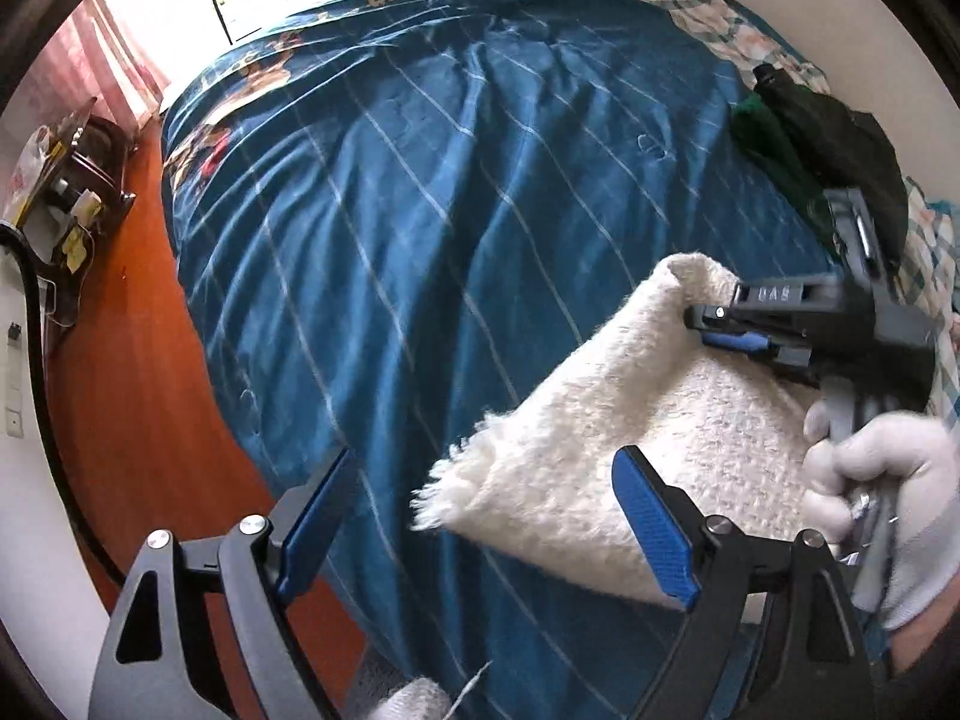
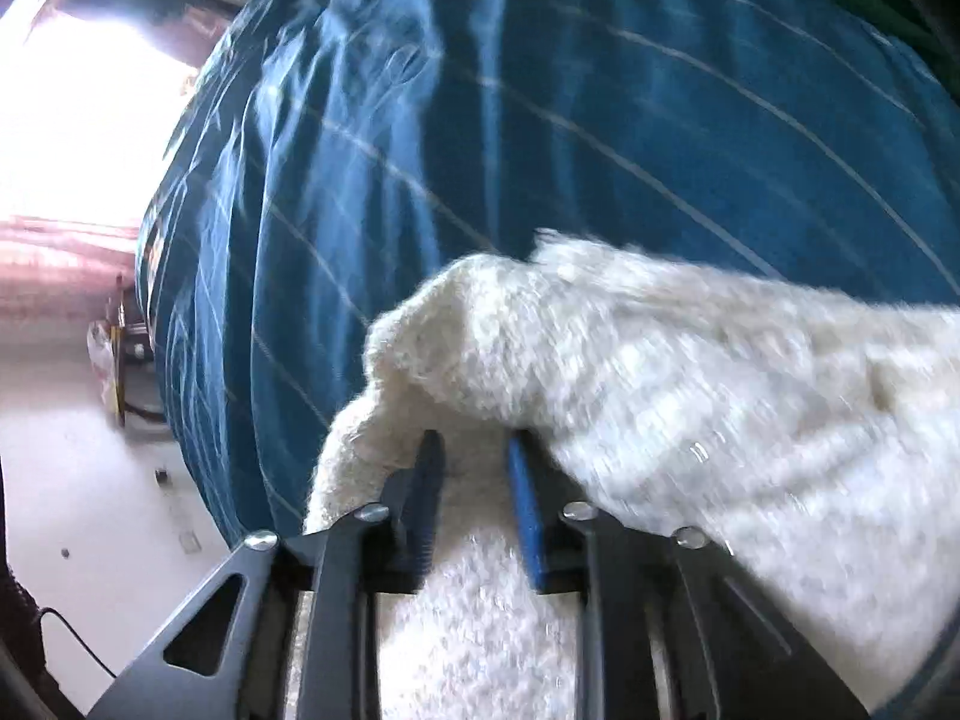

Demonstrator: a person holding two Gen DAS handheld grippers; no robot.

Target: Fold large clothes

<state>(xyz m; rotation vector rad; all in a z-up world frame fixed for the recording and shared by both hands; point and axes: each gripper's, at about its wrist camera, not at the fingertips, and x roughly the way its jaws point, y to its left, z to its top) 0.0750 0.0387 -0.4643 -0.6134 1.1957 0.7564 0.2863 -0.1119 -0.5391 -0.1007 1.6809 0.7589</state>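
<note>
Left gripper (image 1: 480,534) spread wide, ready for hem; right gripper (image 2: 474,492) clamped on cream knit garment (image 2: 690,396), lifting it over bed (image 1: 450,180) for folding.

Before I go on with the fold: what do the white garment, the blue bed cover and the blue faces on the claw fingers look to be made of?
White garment: looks like a fuzzy knit or fleece, matte, with loose fibres fraying at its edge.
Blue bed cover: seems a smooth, slightly shiny woven or velvety fabric; the creases catch light, and thin pale lines cross it.
Finger pads: blue and finely textured, probably rubber or ridged plastic, set on dark matte arms.
</note>
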